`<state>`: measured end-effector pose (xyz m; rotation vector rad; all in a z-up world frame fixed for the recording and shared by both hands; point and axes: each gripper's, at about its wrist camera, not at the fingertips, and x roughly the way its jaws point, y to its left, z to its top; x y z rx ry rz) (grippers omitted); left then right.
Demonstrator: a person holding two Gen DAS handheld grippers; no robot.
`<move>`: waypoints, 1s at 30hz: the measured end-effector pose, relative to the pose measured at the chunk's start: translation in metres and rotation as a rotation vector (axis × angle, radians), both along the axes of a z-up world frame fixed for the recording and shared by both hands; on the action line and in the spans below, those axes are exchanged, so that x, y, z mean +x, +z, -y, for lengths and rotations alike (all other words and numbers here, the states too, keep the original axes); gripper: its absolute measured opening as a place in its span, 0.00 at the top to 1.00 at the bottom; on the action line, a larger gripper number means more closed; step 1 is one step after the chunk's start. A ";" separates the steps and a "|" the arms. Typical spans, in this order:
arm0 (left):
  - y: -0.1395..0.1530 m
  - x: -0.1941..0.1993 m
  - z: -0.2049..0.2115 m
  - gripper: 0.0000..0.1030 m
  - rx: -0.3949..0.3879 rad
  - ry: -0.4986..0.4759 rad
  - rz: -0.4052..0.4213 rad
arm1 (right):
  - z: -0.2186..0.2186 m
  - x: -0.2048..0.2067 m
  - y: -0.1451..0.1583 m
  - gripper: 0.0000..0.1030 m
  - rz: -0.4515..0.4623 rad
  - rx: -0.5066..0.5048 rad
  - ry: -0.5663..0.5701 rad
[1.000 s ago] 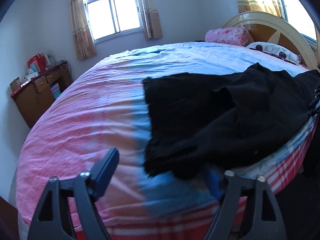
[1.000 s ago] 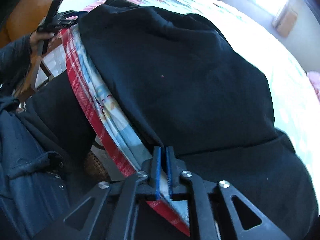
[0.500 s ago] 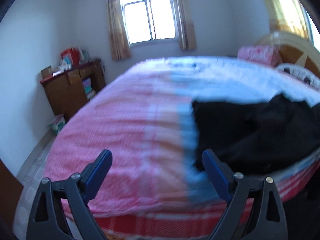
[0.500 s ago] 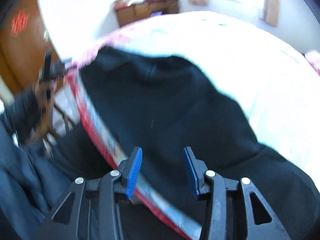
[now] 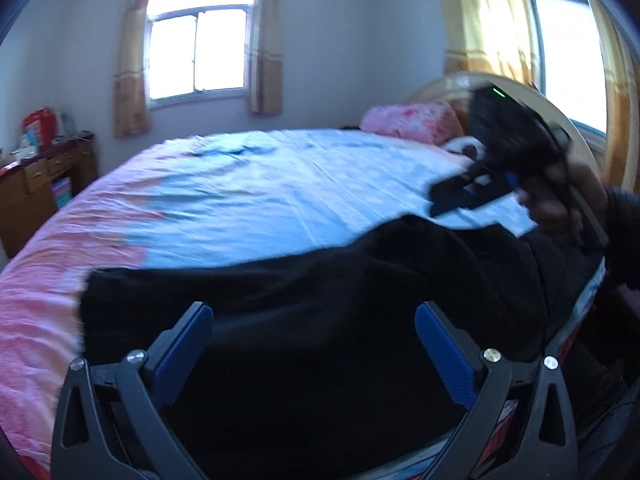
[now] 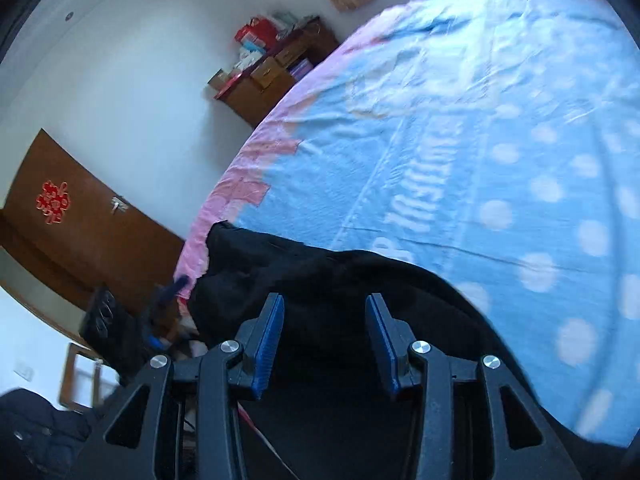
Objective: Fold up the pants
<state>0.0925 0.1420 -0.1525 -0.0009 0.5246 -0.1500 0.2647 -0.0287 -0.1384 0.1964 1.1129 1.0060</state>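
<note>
Since a second ago both my tools have let go and pulled back from the black pants (image 5: pixel 320 320): the left tool (image 5: pixel 314 344) is opening wide with nothing between its pads, and the right tool (image 6: pixel 324 336), pinched together before, now stands partly apart and empty. Pants lie spread along the near edge of the bed (image 5: pixel 260 184), just beyond and beneath both tools. Large white lettering on the blue sheet (image 6: pixel 424 184) is too blurred to read; a red knot emblem (image 6: pixel 52 201) marks the door.
</note>
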 end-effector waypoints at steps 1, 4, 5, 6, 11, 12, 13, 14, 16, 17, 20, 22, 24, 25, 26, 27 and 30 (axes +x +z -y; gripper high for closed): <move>-0.006 0.004 0.005 0.00 0.016 -0.001 -0.015 | -0.005 0.004 -0.004 0.57 -0.023 -0.007 -0.008; -0.021 0.011 0.013 0.00 0.060 0.007 -0.070 | -0.014 0.015 -0.019 0.57 -0.076 -0.011 -0.017; -0.025 0.012 0.014 0.00 0.062 0.010 -0.089 | -0.018 0.018 -0.023 0.57 -0.097 -0.007 -0.012; -0.030 0.012 0.014 0.00 0.062 0.008 -0.113 | -0.021 0.022 -0.028 0.57 -0.125 -0.005 -0.008; -0.043 0.013 0.019 0.00 0.109 0.009 -0.130 | -0.029 0.031 -0.039 0.91 -0.138 -0.030 -0.030; -0.044 0.013 0.019 0.00 0.107 0.010 -0.129 | -0.029 0.032 -0.036 0.92 -0.117 -0.039 -0.048; -0.045 0.013 0.018 0.00 0.105 0.008 -0.129 | -0.028 0.035 -0.035 0.93 -0.102 -0.035 -0.059; -0.046 0.013 0.019 0.00 0.107 0.007 -0.128 | -0.026 0.036 -0.030 0.94 -0.073 -0.031 -0.078; -0.047 0.012 0.020 0.00 0.116 0.006 -0.120 | -0.024 0.041 -0.024 0.95 -0.019 -0.027 -0.105; -0.048 0.011 0.021 0.00 0.117 0.004 -0.116 | -0.024 0.044 -0.027 0.95 -0.022 -0.034 -0.114; -0.048 0.009 0.019 0.00 0.110 -0.001 -0.111 | -0.031 0.055 -0.051 0.95 -0.028 -0.112 -0.138; -0.046 0.010 0.018 0.00 0.111 -0.001 -0.111 | -0.031 0.059 -0.062 0.95 -0.048 -0.106 -0.138; -0.043 0.008 0.017 0.00 0.111 0.000 -0.115 | -0.027 0.063 -0.064 0.93 -0.077 -0.069 -0.141; -0.041 0.007 0.018 0.00 0.109 0.002 -0.117 | -0.025 0.063 -0.063 0.89 -0.092 -0.058 -0.141; -0.039 0.007 0.017 0.00 0.103 0.005 -0.118 | -0.020 0.062 -0.060 0.81 -0.096 -0.061 -0.150; -0.034 0.006 0.017 0.00 0.083 0.007 -0.111 | -0.013 0.057 -0.052 0.66 -0.073 -0.076 -0.170; -0.019 0.000 0.018 0.00 0.021 -0.004 -0.081 | 0.014 0.033 -0.024 0.55 0.037 -0.111 -0.210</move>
